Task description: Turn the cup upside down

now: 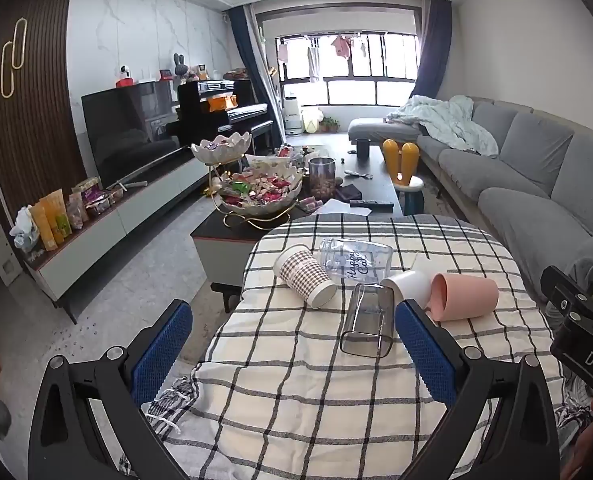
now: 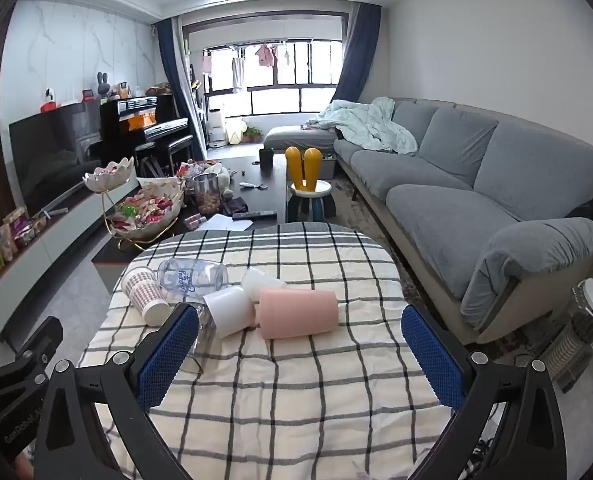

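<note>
Several cups lie on their sides on a checked tablecloth [image 1: 296,400]. A houndstooth paper cup [image 1: 304,276] lies at the left, a clear "Happy Cat" glass [image 1: 354,258] behind it, a smoky clear tumbler [image 1: 370,320] in front, a white cup [image 1: 406,284] and a pink cup [image 1: 466,296] at the right. My left gripper [image 1: 292,352] is open and empty, just short of the tumbler. My right gripper [image 2: 300,354] is open and empty, in front of the pink cup [image 2: 298,312] and white cup [image 2: 230,310]. A second white cup [image 2: 260,280] lies behind them.
A dark coffee table [image 1: 372,184] with a snack bowl [image 1: 256,196] and a jar stands beyond the table. A grey sofa [image 2: 476,184] runs along the right. A yellow-eared stool [image 2: 310,188] stands between them. A TV unit [image 1: 128,208] lines the left wall.
</note>
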